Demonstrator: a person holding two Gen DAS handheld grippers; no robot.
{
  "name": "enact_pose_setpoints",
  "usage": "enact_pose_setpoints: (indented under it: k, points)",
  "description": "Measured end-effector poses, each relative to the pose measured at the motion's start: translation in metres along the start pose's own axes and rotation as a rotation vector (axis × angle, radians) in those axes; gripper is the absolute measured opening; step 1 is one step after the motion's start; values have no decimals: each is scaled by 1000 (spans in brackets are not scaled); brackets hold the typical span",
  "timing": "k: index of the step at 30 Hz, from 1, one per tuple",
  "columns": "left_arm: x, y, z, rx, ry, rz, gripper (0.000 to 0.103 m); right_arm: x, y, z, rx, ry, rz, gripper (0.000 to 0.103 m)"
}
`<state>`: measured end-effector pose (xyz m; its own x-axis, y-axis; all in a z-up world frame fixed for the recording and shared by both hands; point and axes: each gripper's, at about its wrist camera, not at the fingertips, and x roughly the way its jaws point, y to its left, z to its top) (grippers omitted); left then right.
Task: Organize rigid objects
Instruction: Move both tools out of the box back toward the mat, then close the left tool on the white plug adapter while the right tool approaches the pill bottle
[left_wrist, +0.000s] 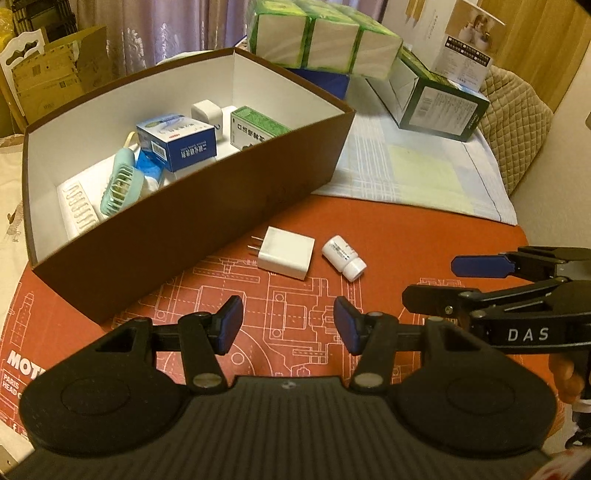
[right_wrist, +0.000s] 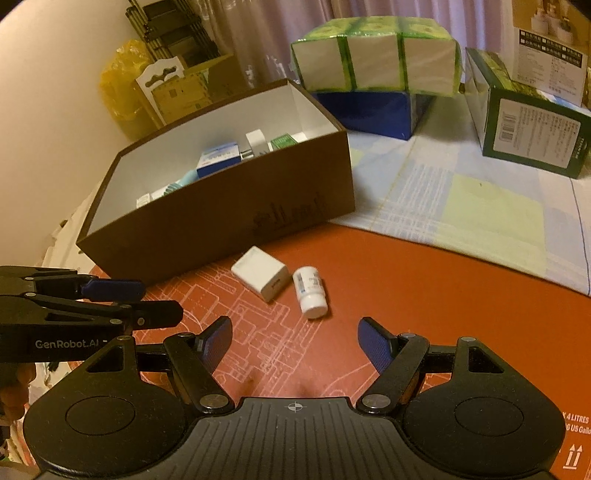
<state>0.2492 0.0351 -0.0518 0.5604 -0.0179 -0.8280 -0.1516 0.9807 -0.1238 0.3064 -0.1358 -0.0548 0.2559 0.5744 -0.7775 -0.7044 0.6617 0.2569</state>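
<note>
Red printed surface (left_wrist: 424, 236) is seen, checked cloth (left_wrist: 413, 173) behind, curtains beyond. Left claw (left_wrist: 288, 325) and right claw (right_wrist: 295, 345) are held spread, empty, angled down, side by side. White charger (left_wrist: 286, 253) and pill bottle (left_wrist: 343, 256) lie just beside the brown box (left_wrist: 192, 218); bare surface is left before the claws.

both tools are matte black plastic with ribbed bases, round side discs and silver pivot screws. the left gripper (left_wrist: 288, 325) carries dark blue pads; the right gripper (right_wrist: 295, 343) has the same. white lettering at frame edges reads "das" and "genrobot.ai".
</note>
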Motion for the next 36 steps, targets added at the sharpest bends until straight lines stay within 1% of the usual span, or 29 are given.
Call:
enact_pose_setpoints:
  k: [7, 23, 24, 27, 31, 36]
  points:
    - [8, -3, -3, 19, 9, 1, 50, 7, -3, -7, 1, 23, -22, 73]
    - [24, 5, -7, 27, 21, 4, 50, 22, 0, -9, -16, 41, -44, 72]
    - [27, 5, -7, 29, 23, 4, 50, 24, 0, -9, -20, 41, -48, 70]
    - [33, 5, -6, 38, 26, 3, 50, 31, 0, -10, -36, 41, -57, 60]
    - [43, 6, -5, 56, 22, -2, 50, 41, -1, -10, -53, 37, -60, 52]
    - [56, 5, -2, 77, 23, -5, 50, 57, 1, -9, -91, 39, -73, 44]
